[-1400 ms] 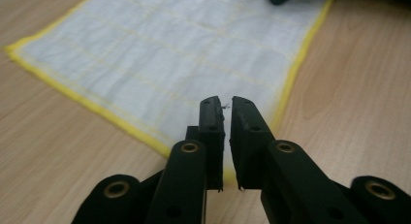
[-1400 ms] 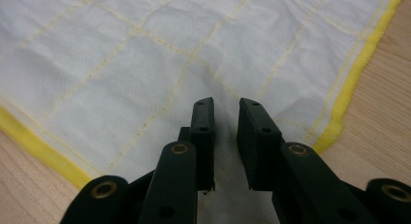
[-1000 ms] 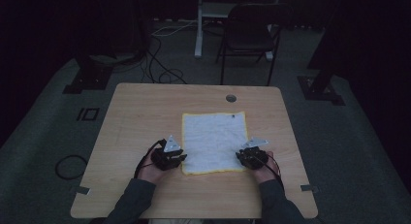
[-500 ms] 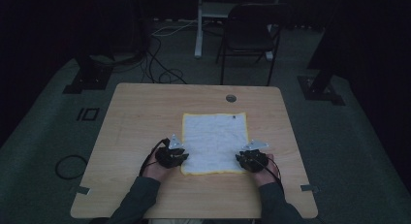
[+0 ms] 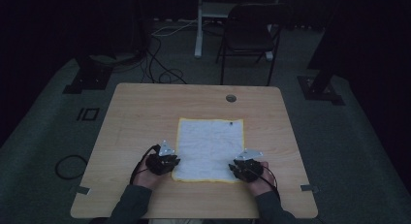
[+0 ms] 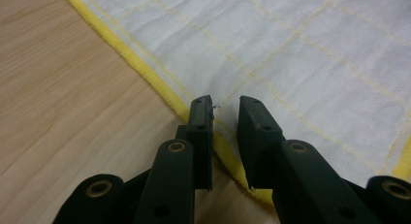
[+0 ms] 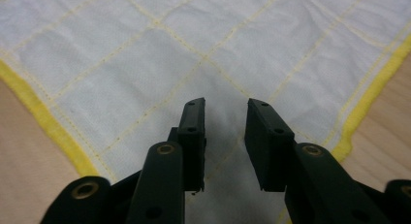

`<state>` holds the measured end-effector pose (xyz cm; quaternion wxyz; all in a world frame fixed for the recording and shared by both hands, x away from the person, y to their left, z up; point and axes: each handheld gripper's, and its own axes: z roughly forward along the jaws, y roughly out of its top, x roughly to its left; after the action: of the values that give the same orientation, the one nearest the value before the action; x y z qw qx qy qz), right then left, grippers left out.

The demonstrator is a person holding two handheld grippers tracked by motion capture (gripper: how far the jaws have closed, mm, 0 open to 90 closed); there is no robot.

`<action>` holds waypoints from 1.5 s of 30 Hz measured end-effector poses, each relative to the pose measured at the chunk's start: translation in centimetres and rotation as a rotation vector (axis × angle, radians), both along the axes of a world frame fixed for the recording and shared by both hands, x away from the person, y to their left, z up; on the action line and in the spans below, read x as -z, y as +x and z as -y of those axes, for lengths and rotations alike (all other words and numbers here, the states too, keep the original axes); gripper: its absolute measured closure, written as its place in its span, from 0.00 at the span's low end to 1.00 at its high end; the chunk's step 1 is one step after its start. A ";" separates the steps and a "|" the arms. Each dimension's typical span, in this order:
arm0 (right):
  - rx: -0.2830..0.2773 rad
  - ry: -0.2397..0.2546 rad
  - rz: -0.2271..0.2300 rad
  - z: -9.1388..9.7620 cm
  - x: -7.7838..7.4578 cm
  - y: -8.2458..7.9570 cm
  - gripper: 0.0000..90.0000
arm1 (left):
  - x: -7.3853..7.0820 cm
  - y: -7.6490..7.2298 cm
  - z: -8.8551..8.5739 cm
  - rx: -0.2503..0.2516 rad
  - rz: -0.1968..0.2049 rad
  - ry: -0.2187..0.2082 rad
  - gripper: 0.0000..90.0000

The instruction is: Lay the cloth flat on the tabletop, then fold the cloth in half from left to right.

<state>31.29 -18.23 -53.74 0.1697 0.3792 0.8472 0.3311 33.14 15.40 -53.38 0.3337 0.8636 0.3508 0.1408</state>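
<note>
Presently on view, item by item. Table (image 5: 145, 112): light wood, rectangular, centre of the high view, with a small round grommet (image 5: 230, 98) near its far edge. Cloth (image 5: 209, 146): white, yellow-hemmed, stitched in a yellow grid, lying flat on the table at the lower middle of the frame. Left gripper (image 5: 170, 161): held at the cloth's lower left corner; in the left gripper view (image 6: 225, 107) its black jaws stand a narrow gap apart, tips over the yellow hem, nothing between them. Right gripper (image 5: 238, 168): held at the cloth's lower right corner; in the right gripper view (image 7: 224, 110) its jaws are parted somewhat wider, above white fabric near the corner, gripping nothing. Chair (image 5: 252, 37): dark, upper middle of the high view, beyond the table. Cables (image 5: 160, 64): on the floor, upper left.
</note>
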 end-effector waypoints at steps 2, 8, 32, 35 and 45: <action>-0.012 0.007 -0.006 -0.3 0.0 -0.2 0.75 | 0.0 -0.3 -0.3 -0.008 -0.001 0.001 0.85; -0.052 0.009 -0.009 -1.2 0.0 -0.9 0.73 | -0.2 -1.6 -1.2 -0.024 -0.005 0.023 0.85; 0.066 0.070 0.093 0.7 -0.7 -0.3 0.62 | 0.3 1.0 -2.2 -0.228 0.005 -0.074 0.55; 0.084 0.070 0.095 1.1 -0.6 0.2 0.62 | 0.5 1.1 -1.8 -0.224 0.014 -0.060 0.54; 0.096 0.065 0.100 1.3 -0.5 0.3 0.62 | 0.7 1.6 -0.5 -0.203 0.030 -0.063 0.52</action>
<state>31.58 -19.56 -53.24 0.2151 0.4076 0.8073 0.3686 34.77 15.94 -54.11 0.3499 0.8104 0.4359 0.1756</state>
